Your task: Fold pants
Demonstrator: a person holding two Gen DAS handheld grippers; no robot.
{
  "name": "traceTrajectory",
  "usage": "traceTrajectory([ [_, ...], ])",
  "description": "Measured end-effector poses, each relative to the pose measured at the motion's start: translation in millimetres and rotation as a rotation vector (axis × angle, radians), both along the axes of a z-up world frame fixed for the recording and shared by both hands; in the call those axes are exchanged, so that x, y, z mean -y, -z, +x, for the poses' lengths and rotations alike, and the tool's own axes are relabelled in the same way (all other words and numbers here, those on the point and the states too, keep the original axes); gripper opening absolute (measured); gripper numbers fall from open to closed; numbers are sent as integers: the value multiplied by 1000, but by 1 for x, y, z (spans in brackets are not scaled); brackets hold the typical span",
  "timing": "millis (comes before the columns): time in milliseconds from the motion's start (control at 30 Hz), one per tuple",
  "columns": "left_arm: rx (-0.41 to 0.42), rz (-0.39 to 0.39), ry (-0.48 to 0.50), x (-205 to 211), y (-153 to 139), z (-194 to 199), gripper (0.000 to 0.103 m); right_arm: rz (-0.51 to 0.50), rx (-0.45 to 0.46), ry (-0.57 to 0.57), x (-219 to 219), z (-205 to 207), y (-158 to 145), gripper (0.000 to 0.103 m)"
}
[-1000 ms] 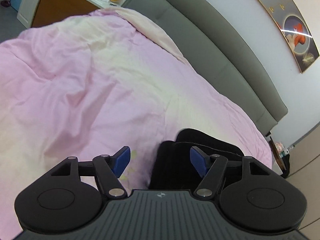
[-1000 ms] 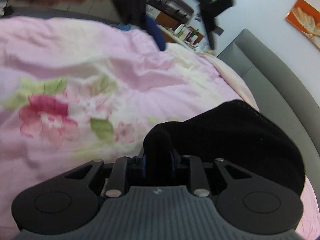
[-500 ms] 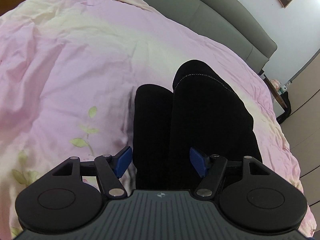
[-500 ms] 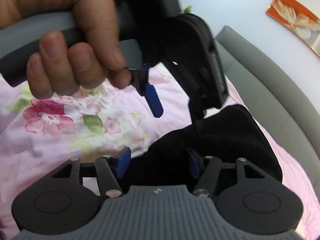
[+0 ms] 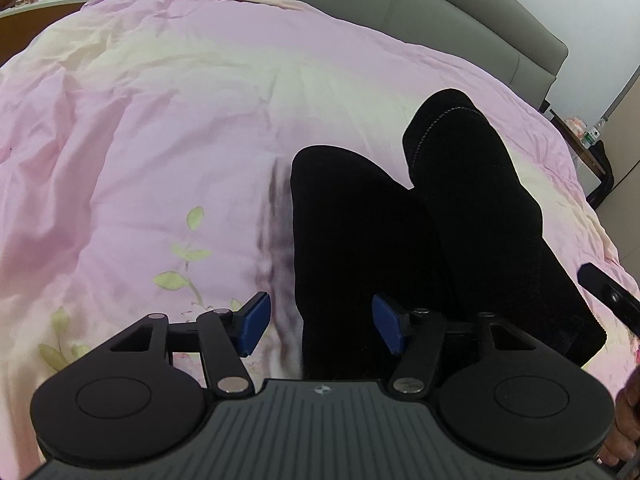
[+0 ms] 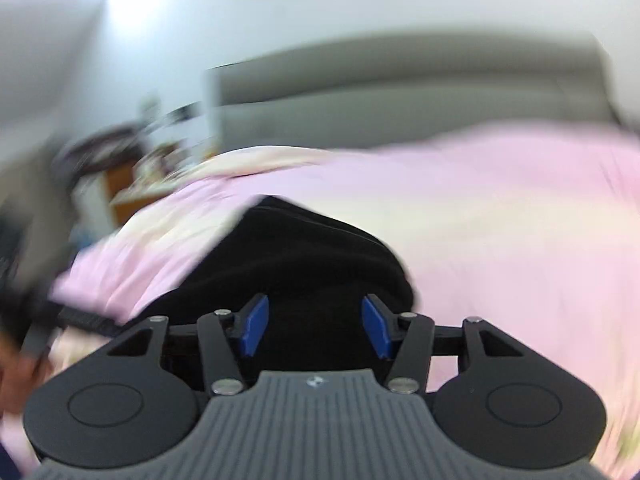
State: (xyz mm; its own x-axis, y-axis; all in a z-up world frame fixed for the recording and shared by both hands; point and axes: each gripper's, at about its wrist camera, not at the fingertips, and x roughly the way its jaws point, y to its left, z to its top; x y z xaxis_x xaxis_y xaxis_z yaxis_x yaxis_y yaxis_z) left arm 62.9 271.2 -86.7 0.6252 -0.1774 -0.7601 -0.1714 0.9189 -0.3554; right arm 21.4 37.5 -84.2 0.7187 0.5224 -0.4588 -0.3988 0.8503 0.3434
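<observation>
Wide pink floral quilt lies bare leftward; folded black pants and grey padded headboard block the right and far side.

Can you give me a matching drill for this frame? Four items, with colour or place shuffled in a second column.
Items:
1. pants
2. duvet
3. headboard
4. left tool pads

Descriptions:
A. grey, behind the bed
B. blue
C. black, lying on the bed
D. pink with leaf print

Pairs: 1-C, 2-D, 3-A, 4-B
</observation>
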Motion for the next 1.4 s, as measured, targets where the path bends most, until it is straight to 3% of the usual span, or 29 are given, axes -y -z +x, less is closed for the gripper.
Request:
traceTrajectory([
  [67,-7,3,-2,2,1,1,68,333,-329,100,40,39,48,50],
  [100,-11,1,-4,2,1,1,68,484,-411,113,52,48,69,54],
  [133,-15,-2,-7,2,2,1,68,572,-435,122,59,54,81,54],
  [233,-48,-3,-22,0,7,1,68,633,-455,50,51,61,81,53],
  [333,-116,15,-45,-4,17,5,66,480,-335,-105,9,51,44,51],
  [367,-133,11,-64,-8,19,5,60,405,-286,-151,-8,45,31,49],
  [400,-142,3,-102,-16,17,2,42,333,-240,-192,-26,39,21,49],
  [433,-136,8,-162,-26,12,-3,35,258,-193,-234,-46,33,13,49],
  [467,-110,30,-230,-37,3,-11,34,198,-161,-268,-62,29,10,49],
  [533,-2,152,-377,-51,-26,-31,44,101,-127,-312,-93,23,14,49],
  [600,163,197,-436,-54,-52,-46,70,16,-94,-320,-119,17,26,49],
  [633,248,156,-410,-53,-61,-49,73,-30,-65,-317,-131,12,35,49],
  [700,308,26,-291,-45,-62,-39,77,-146,41,-305,-147,-2,52,49],
  [767,252,-27,-171,-28,-46,-15,77,-131,47,-294,-143,-5,59,49],
  [867,38,77,-116,-3,-8,15,61,-164,31,-316,-133,-6,47,49],
  [900,25,74,-108,0,-1,14,61,-181,18,-333,-129,-5,42,49],
  [967,67,85,-120,1,-9,4,61,-223,-18,-372,-124,0,30,50],
  [1033,164,148,-154,2,-26,-11,64,-259,-60,-370,-115,8,17,55],
  [1100,256,202,-215,-1,-40,-18,89,-233,-108,-339,-103,21,8,55],
  [1167,245,225,-250,-7,-38,-11,91,-188,-84,-309,-95,30,-2,54],
  [1233,149,188,-218,-13,-20,7,91,-185,-38,-274,-96,36,-11,54],
  [1333,43,84,-181,-12,4,14,88,-181,10,-221,-108,52,-22,54],
  [1367,34,49,-164,-11,5,14,77,-189,4,-195,-113,61,-22,54],
  [1400,36,5,-145,-12,4,12,57,-188,-5,-168,-118,70,-21,54],
])
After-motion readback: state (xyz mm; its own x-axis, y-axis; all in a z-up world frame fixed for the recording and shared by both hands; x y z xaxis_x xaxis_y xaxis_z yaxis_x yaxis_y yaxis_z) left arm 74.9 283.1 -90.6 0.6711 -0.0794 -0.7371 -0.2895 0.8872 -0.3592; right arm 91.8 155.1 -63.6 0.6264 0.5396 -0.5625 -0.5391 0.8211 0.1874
